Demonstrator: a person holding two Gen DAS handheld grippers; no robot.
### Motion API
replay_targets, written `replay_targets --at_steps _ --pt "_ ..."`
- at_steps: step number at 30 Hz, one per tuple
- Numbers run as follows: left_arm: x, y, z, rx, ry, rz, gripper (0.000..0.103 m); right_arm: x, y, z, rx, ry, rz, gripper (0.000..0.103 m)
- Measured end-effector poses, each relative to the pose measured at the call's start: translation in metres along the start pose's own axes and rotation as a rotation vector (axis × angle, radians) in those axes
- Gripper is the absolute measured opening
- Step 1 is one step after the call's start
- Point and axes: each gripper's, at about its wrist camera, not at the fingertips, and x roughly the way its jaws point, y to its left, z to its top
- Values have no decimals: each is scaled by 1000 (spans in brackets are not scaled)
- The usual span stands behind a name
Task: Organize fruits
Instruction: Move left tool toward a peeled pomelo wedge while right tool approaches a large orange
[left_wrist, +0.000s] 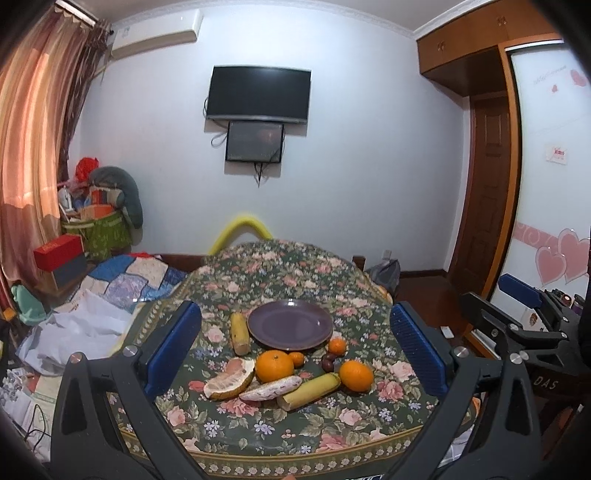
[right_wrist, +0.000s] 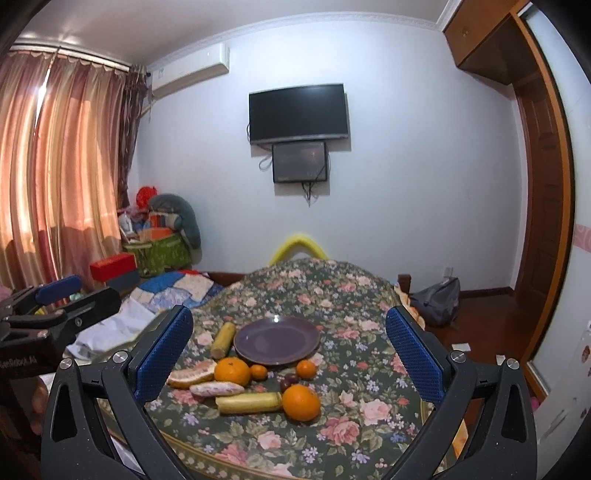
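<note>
Covering the table, floral cloth (left_wrist: 280, 424) | purple plate (left_wrist: 290, 324) bare at centre | left gripper (left_wrist: 295, 354) and right gripper (right_wrist: 291, 360) both spread wide, holding nothing, above near edge | pomelo piece (left_wrist: 229, 380), corn cobs (left_wrist: 310, 390), oranges (left_wrist: 275, 365), small tangerines (left_wrist: 337, 346) clustered on cloth just before plate

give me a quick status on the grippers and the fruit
Left gripper open, right gripper open, both empty above the table. Plate bare; oranges, pomelo piece and the rest lie beside it on the cloth. Nothing in the way.
</note>
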Motion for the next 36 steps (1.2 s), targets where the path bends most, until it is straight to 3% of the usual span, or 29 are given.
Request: replay_targets --at_steps 5,7,15,28,31,36 --pt "38 9 -11 -26 94 -27 99 22 -9 -11 2 77 -49 103" --pt "55 12 -16 -30 132 -24 92 32 -14 -15 7 110 -48 103" --pt "107 20 -42 -6 261 -10 85 67 -29 -34 -6 227 -25 102" --pt "164 50 -109 0 499 12 82 121 -39 -85 2 441 53 88" --pt "172 48 -117 14 527 13 72 132 -41 -96 16 481 65 84" --pt "189 43 -128 22 574 -21 64 146 -43 -110 36 538 87 77"
